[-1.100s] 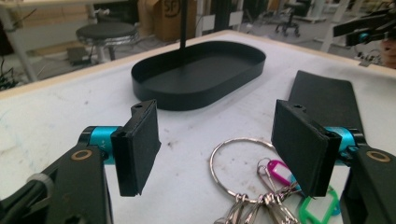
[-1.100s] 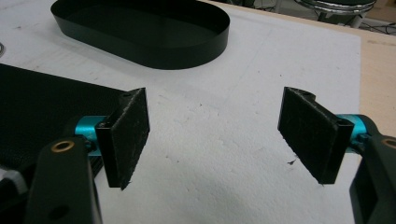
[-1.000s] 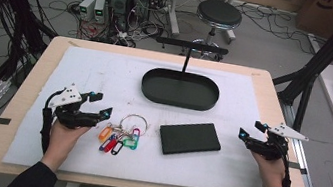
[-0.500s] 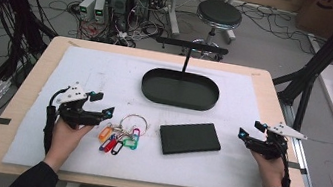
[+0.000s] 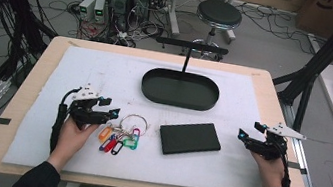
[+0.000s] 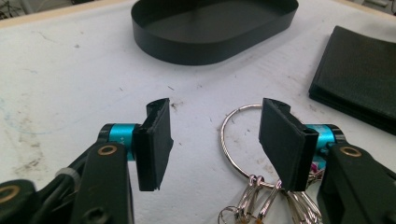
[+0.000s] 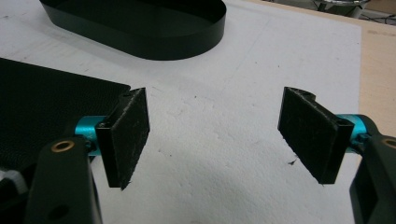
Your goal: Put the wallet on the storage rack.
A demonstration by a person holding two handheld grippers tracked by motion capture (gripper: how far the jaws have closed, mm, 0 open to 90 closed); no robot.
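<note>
Near edge, high view: left gripper low over white mat, tips at left side of key bunch. Jaws apart, just been closing in, nothing pinched; in left gripper view, bare mat in the gap, big key ring running behind right-hand pad, whether touching it cannot tell. Smaller split rings and coloured tags trailing toward the near edge, flat on mat.

Right gripper near right edge of mat, well apart from keys. Jaws spread wide, holding nothing; bare mat between pads in right gripper view. Black wallet lying flat between the two grippers, just right of key bunch, not touching it; its corner behind left-hand pad in right gripper view.

Further back: black oval tray at mat centre, beyond wallet and keys, apart from both. Thin black stand rising behind tray at far table edge.

Beyond table: round stool, electronics boxes and cables on floor.
</note>
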